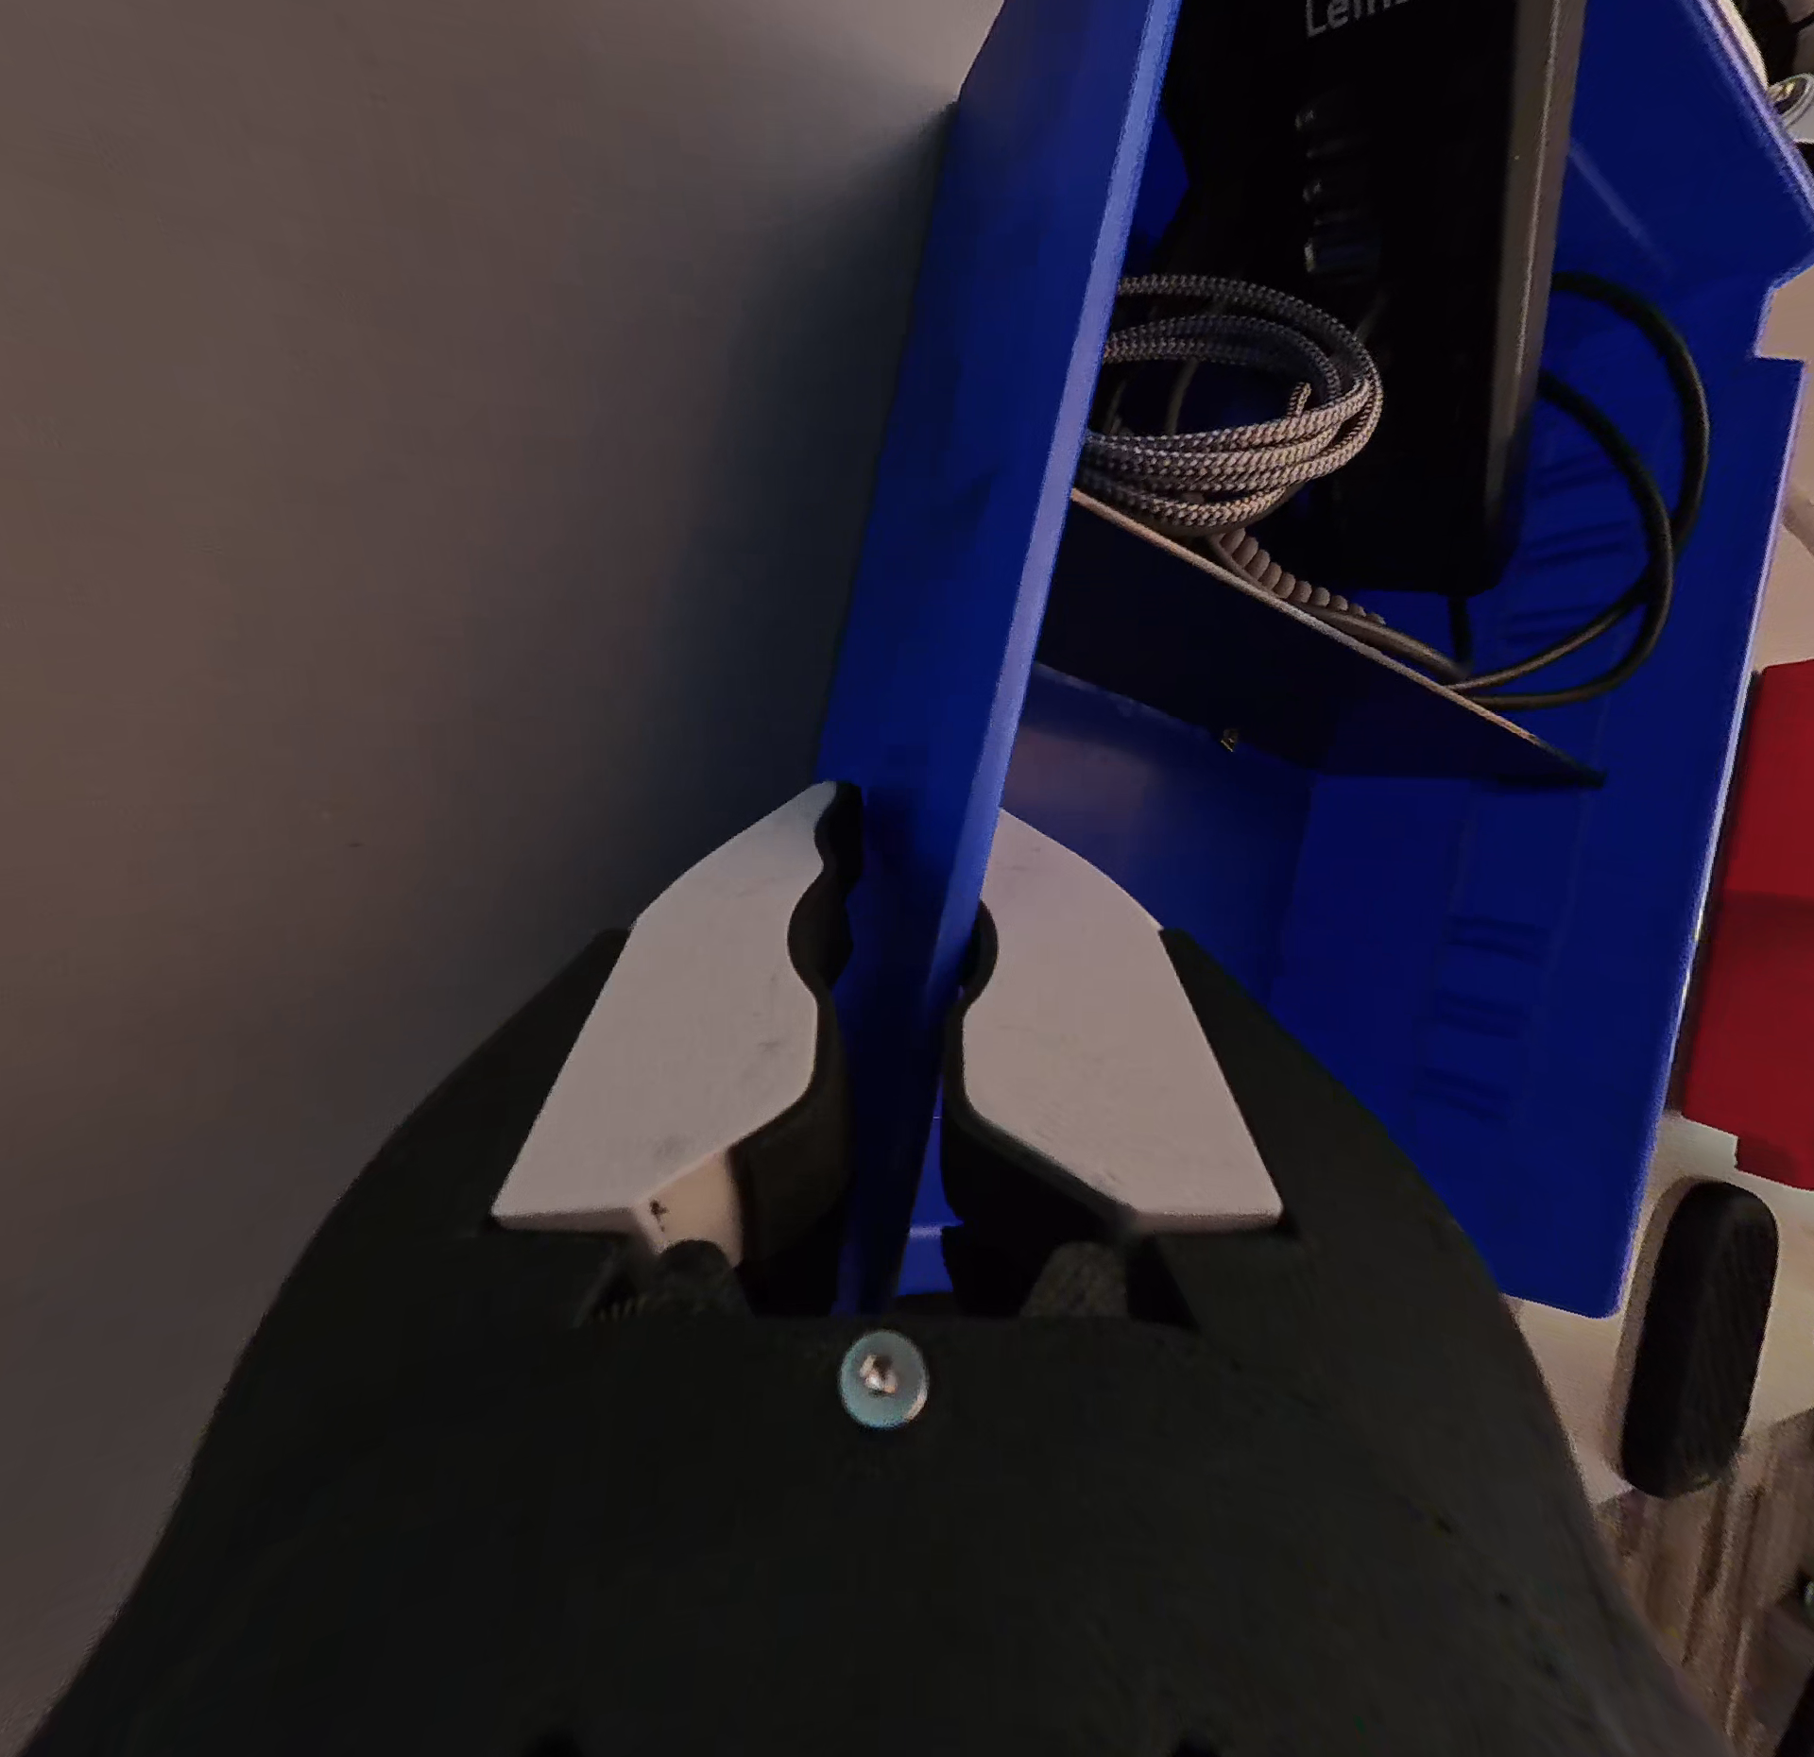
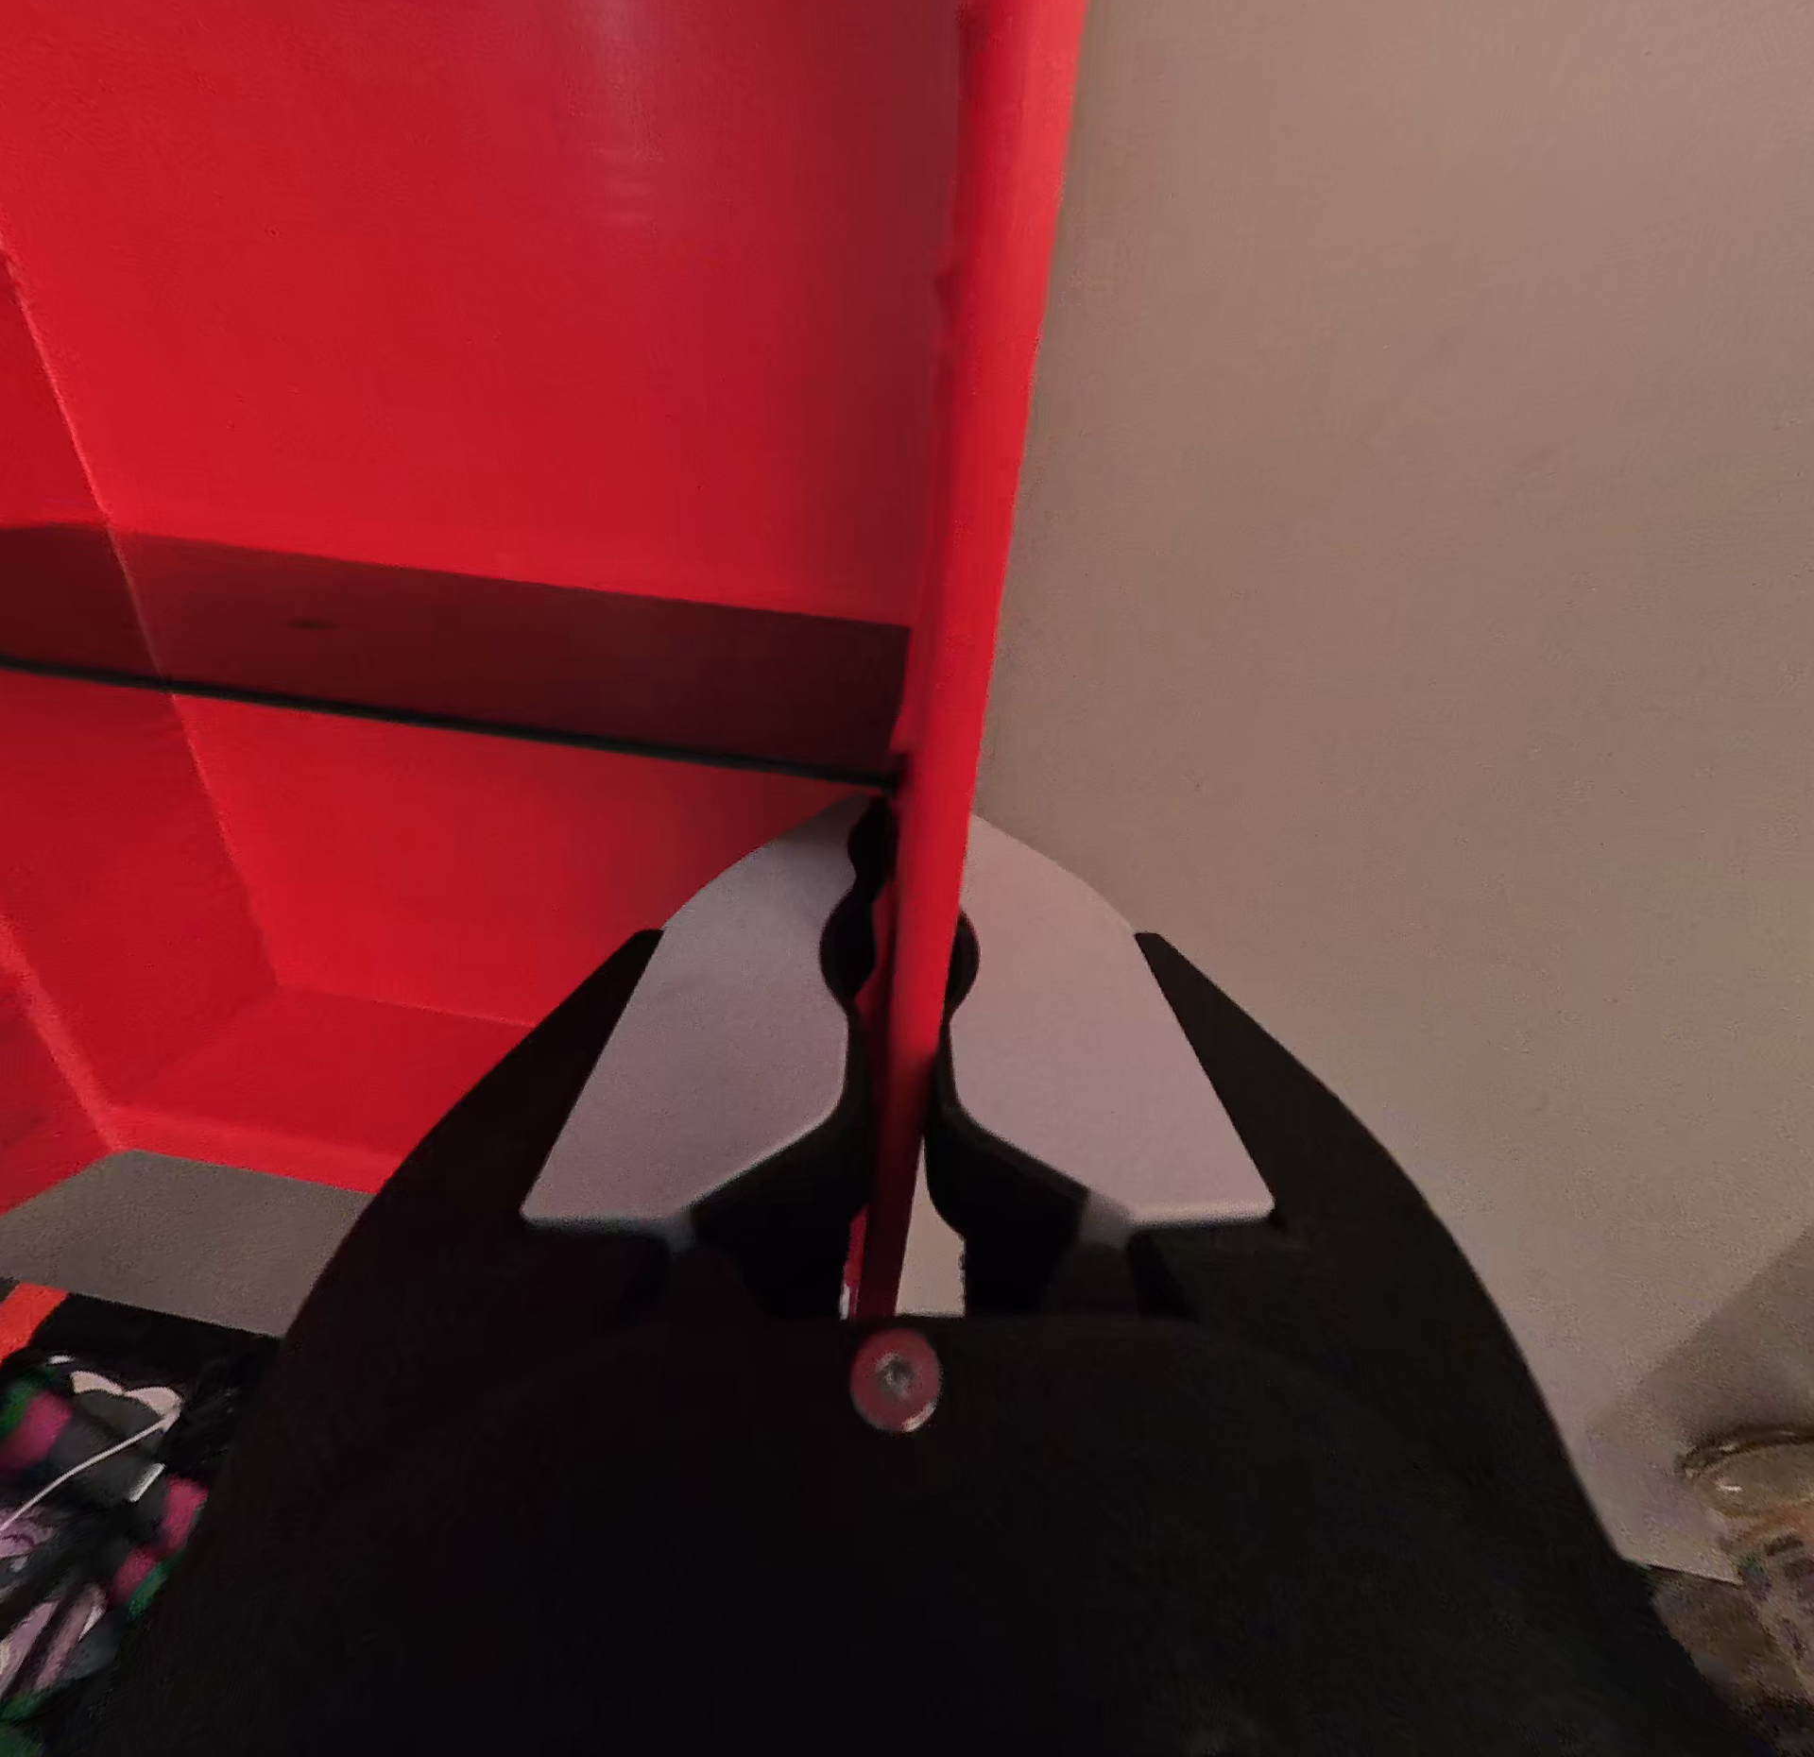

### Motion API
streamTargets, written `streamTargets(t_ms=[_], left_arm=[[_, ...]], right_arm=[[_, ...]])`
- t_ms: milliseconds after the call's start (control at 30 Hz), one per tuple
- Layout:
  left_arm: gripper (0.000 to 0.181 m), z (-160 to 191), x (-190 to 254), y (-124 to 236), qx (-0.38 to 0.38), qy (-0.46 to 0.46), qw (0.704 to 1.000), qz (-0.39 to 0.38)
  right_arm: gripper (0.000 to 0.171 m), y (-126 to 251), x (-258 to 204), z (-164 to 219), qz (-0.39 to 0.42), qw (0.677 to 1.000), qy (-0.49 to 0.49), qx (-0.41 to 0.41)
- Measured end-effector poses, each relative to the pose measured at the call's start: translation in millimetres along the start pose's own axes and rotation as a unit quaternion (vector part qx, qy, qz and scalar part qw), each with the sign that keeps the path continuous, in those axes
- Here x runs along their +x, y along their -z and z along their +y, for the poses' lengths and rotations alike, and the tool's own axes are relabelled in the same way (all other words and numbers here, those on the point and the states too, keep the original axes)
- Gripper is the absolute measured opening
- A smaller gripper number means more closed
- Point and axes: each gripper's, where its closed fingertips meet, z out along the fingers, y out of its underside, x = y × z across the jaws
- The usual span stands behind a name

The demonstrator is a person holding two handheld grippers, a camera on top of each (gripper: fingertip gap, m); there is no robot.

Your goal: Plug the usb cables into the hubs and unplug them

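Bins first: each claw has hold of a bin wall, not a cable. The left gripper (image 1: 908, 935) is closed tight on the thin side wall of the blue plastic bin (image 1: 991, 493). The right gripper (image 2: 908, 935) is closed tight on the side wall of the red plastic bin (image 2: 510, 287), which looks bare inside past its dark divider (image 2: 471, 650).

Inside the blue bin, behind its own divider, stands the black box-shaped usb hub (image 1: 1374, 267) with a row of ports down its face. Beside it lies the coiled grey braided usb cable (image 1: 1237, 405), and a thin black cable (image 1: 1659, 493) loops round the hub. I think no plug is in a port yet, but it is dark in there.

The cables will be soft and floppy, so the hard plug end is the place to pinch. The hub looks light and may slide when pushed, so one claw should hold it.
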Motion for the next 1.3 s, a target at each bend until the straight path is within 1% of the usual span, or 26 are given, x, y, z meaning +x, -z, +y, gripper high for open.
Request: streamTargets(t_ms=[400,600,900,1233,1300], left_arm=[[0.017,2,0,1,-0.006,0.002,1.0,0.013],[0.013,-6,-7,1,0.017,-0.017,1.0,-0.019],[0.012,-9,-14,5,0.031,-0.008,0.999,-0.03],[0.015,-8,-11,6,0.032,0.003,0.999,-0.013],[0.019,-10,-9,11,0.038,0.019,0.999,0.001]], right_arm=[[0.007,0,0,3,0.0,1.0,0.026,0.007],[0.007,0,6,3,0.0,1.0,0.018,0.005],[0.007,0,9,3,-0.001,1.0,0.023,0.003],[0.008,0,11,6,0.002,1.0,0.025,0.003],[0.01,1,11,7,0.007,0.999,0.033,0.003]])
